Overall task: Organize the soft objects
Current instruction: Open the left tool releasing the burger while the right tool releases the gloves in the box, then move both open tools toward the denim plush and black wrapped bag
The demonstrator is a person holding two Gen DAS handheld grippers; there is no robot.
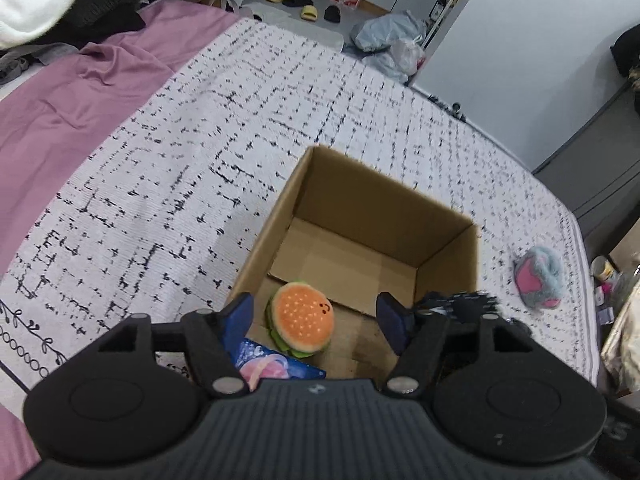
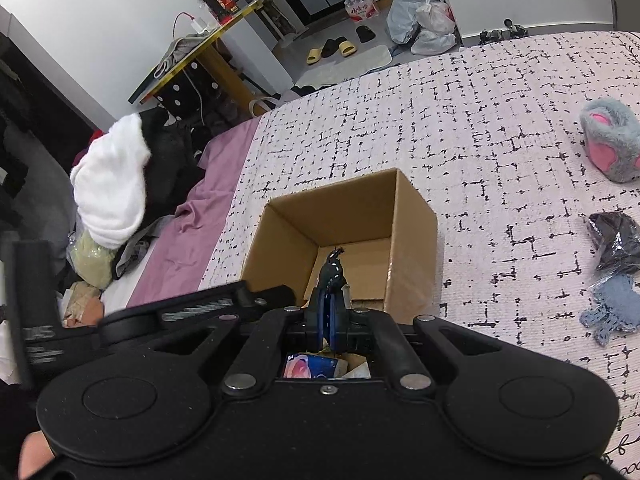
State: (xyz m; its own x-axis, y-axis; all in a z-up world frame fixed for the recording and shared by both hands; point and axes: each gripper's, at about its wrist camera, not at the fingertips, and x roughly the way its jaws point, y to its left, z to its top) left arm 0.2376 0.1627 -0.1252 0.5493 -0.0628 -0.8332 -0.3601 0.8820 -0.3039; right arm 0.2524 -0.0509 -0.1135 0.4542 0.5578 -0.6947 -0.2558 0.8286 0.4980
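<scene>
We are holding the left gripper [image 1: 316, 312] over the near edge of one cardboard box [image 1: 448, 256], and its two blue fingers [image 1: 240, 316] are standing wide apart with nothing between them. Just ahead of those fingers, inside the box, one burger toy [image 1: 301, 323] is lying on the cardboard floor, a small smiling face stitched on its orange bun. Beneath the left finger, one blue packet with a pink picture [image 1: 272, 364] is lying in the box, touching the burger toy; any print on it is too blurred for us to read.

We are holding the right gripper [image 2: 330, 312] over the same box [image 2: 412, 240], and its blue fingers [image 2: 339, 320] are pressing together on one small glossy dark item [image 2: 333, 270] (what it is we cannot tell), which is sticking up beyond the fingertips above the box's open top. Under this gripper the packet [image 2: 308, 366] is peeking out.

Off to the right of the right gripper, three soft things are lying on the black-flecked white blanket [image 2: 460, 120]: one grey and pink fluffy toy [image 2: 612, 146] farthest ahead, one dark bagged bundle [image 2: 618, 242] nearer, and one blue-grey knitted piece [image 2: 608, 306] nearest. Far ahead on the floor, a shrink-wrapped pack of bottles [image 2: 360, 6] is carrying red lettering we cannot read.
</scene>
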